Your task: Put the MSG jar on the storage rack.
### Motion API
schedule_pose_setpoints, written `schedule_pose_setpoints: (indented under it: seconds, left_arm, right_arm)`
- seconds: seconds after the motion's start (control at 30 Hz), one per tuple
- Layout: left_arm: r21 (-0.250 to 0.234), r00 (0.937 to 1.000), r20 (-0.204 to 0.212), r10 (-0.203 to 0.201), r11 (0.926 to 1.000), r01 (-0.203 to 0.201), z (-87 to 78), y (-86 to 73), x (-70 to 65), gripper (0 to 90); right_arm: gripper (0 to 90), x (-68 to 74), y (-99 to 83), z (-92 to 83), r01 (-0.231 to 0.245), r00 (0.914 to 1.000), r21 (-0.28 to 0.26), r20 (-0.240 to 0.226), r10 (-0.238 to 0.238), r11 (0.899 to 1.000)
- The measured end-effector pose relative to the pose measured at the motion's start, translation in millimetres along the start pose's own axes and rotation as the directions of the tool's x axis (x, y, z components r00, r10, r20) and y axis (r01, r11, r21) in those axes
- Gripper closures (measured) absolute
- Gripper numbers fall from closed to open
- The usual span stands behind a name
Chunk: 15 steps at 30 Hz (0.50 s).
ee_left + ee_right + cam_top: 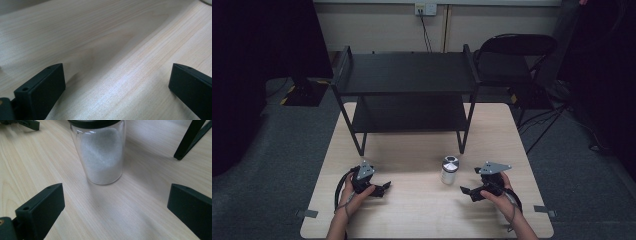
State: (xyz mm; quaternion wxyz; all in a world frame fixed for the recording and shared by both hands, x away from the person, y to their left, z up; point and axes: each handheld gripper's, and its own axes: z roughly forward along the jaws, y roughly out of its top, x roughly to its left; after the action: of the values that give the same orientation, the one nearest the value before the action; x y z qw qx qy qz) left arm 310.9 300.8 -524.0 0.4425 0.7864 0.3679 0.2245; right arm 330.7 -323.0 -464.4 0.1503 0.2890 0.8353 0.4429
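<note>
Two grippers on hand, one jar in play.

Left gripper [381, 188]: held low over the table [422, 215], near its front left; jaws spread wide, nothing between them but bare wood. Idle, by the look of it.

Right gripper [468, 192]: held low at the front right, aimed inward toward the jar; jaws likewise spread wide, holding nothing.

Jar [449, 170]: small, clear glass, upright, metal-topped cap, part filled with white grains. Standing on the table just ahead of the right gripper, apart from it, and in front of the right front leg of the black shelf [409, 75].

Step in hand, as judged: approach before the grasp. Jar not yet touched.

Next move, as judged: carry the right gripper forward until the glass sits between the jaws, keep level, then close on the body below the cap. Round smooth glass; an off-centre squeeze likely to tip or skid it.

Views compared: high view gives the whole layout, both hands, the two-tier shelf, a chair behind. Right gripper view gives the jar [98, 152] close, its grains and their slanted level, a shelf leg [187, 140] to one side. Left gripper view gives wood grain between open jaws.
</note>
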Motion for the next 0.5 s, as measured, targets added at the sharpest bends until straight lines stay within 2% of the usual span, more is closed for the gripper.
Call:
schedule_pose_setpoints:
  seconds: [0.5]
  left_arm:
    - [0.002,1.0,0.0,0.003,1.0,-0.003,-0.1,0.3,0.1,0.0]
  right_arm:
    - [0.0,-1.7,0.9,8.8,0.005,0.9996,0.014,-0.027,-0.004,1.0]
